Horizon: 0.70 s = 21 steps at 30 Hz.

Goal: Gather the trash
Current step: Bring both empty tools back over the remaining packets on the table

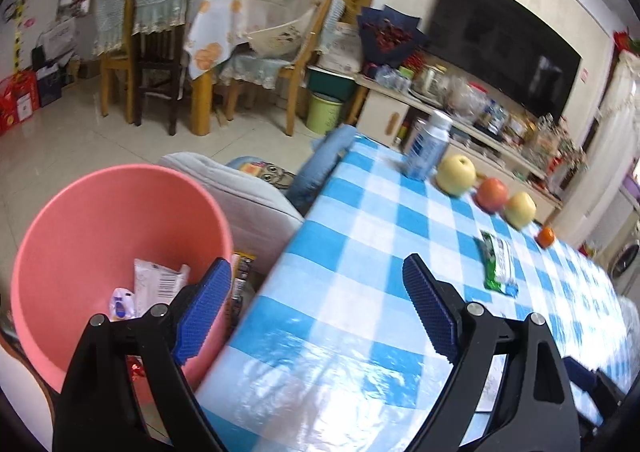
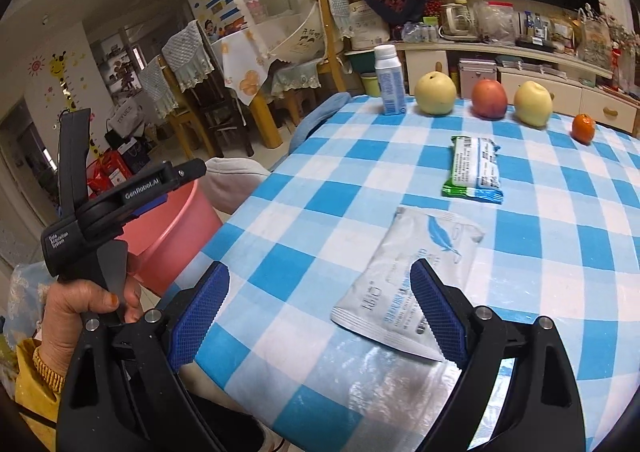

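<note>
Trash lay on the blue-and-white checked tablecloth (image 2: 360,156): a pale grey pouch (image 2: 404,284) printed with a blue feather and blue lettering too blurred to read, and beyond it a green-and-white snack wrapper (image 2: 474,168) whose small print could not be made out. More wrappers (image 1: 160,284), one showing a barcode, sat inside the pink bin (image 1: 100,212) beside the table's edge. On the left gripper (image 2: 184,176), seen side-on from the right wrist camera, "GenRobot.AI" and "Data Acquisition System" were legible. The right gripper (image 2: 320,312) was spread wide, its right pad over the pouch's near end, touching or just above, unclear which. From its own camera the left gripper (image 1: 316,304) was spread, holding nothing, one finger (image 1: 204,304) over the bin, the other over the cloth. A white-and-blue bottle (image 2: 390,80), its label unreadable, stood by a row of fruit (image 2: 488,98). The pouch's near corner was cut off behind the right finger.
</note>
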Tool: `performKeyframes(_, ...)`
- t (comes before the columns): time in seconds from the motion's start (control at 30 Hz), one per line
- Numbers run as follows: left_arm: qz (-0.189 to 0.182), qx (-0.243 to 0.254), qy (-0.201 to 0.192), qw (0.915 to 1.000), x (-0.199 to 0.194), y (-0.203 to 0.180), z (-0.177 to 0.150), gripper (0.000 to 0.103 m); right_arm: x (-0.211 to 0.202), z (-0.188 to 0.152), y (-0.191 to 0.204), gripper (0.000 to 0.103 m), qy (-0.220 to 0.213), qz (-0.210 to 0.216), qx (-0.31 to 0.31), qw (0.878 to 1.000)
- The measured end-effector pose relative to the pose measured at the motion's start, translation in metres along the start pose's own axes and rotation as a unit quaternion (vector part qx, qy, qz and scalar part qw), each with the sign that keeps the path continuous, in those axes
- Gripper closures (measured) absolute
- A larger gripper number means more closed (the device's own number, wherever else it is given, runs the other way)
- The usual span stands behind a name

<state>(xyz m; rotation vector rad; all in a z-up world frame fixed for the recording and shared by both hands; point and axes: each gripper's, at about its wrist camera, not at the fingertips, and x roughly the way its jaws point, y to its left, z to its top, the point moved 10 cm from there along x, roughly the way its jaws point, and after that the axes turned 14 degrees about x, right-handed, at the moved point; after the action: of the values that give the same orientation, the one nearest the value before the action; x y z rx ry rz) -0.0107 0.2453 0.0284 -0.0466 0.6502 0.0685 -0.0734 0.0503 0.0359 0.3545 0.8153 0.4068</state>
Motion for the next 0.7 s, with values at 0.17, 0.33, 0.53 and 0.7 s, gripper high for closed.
performKeyframes(0.17,0.001,0.046,0.007,0.9989,0.003,-0.029,-0.005,0.015,-0.010,0.006,-0.019,0.012,-0.009,-0.013,0.004,1.000)
performKeyframes(0.33,-0.004,0.089,0.011,0.9960,0.004,-0.054,-0.008,0.015,-0.020,0.011,-0.043,0.009,-0.016,-0.023,0.020,0.999)
performKeyframes(0.53,-0.014,0.121,0.024,0.9923,0.007,-0.080,-0.018,0.015,-0.029,0.016,-0.070,0.009,-0.022,-0.029,0.043,0.998)
performKeyframes(0.7,-0.036,0.145,0.032,0.9883,0.006,-0.107,-0.028,0.015,-0.040,0.022,-0.092,0.009,-0.033,-0.044,0.053,0.997)
